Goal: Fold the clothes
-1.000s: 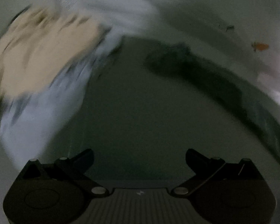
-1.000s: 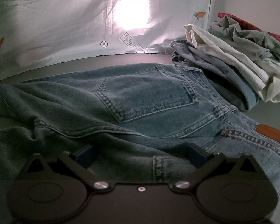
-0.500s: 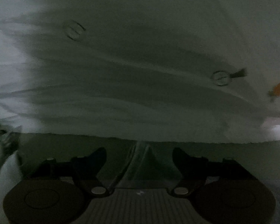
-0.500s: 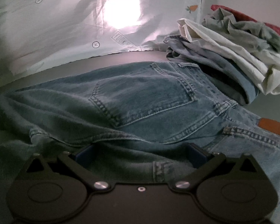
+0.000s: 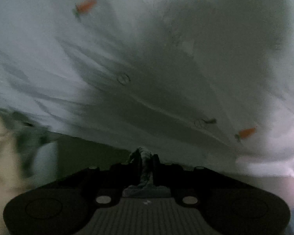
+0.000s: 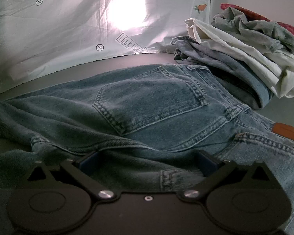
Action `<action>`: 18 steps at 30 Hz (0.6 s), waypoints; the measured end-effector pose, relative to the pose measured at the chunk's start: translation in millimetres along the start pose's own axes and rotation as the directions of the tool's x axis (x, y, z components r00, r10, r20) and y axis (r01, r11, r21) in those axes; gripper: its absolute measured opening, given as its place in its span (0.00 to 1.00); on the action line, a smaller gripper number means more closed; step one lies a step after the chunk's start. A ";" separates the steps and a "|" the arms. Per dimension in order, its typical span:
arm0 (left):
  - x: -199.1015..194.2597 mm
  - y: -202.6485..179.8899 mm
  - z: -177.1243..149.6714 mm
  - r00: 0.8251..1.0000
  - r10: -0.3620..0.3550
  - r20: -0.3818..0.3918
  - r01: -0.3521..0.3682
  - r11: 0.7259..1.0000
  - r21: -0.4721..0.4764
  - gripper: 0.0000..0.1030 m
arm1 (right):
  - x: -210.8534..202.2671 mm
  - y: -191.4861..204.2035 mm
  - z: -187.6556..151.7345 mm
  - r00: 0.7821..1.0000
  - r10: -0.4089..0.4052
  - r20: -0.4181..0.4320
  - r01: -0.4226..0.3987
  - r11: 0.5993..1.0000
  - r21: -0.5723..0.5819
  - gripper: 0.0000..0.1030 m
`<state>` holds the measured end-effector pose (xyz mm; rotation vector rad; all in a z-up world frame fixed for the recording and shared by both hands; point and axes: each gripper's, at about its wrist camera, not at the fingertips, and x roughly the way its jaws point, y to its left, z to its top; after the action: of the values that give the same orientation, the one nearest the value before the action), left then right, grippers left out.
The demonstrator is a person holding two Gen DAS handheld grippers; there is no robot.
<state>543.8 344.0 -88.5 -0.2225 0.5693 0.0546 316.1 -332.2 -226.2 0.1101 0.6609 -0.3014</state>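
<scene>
Jeans [image 6: 147,107] lie flat just ahead of your wide-open right gripper [image 6: 147,162], denim bunched between its fingers. Your left gripper [image 5: 145,166] pinches a fabric fold; lift both evenly. Beyond sit a clothes pile [image 6: 245,58] and curtain [image 6: 68,29].
</scene>
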 end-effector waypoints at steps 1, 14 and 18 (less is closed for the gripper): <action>-16.8 6.9 -12.1 1.000 0.007 -0.013 -0.007 1.000 0.000 0.12 | 0.2 -0.2 0.1 1.000 0.000 0.000 0.000 1.000 -0.001 1.00; -108.7 82.8 -145.0 0.982 0.049 -0.180 -0.134 0.857 -0.497 0.70 | 0.3 -0.4 -0.2 1.000 -0.001 0.000 0.001 1.000 -0.001 1.00; -85.4 66.1 -147.9 0.968 0.066 -0.242 -0.175 0.870 -0.460 0.79 | 0.1 -0.2 -0.5 1.000 -0.002 0.000 0.002 1.000 -0.001 1.00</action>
<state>386.4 376.2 -176.3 -0.6846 0.7866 0.2999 315.8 -332.4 -226.7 0.1080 0.6607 -0.3030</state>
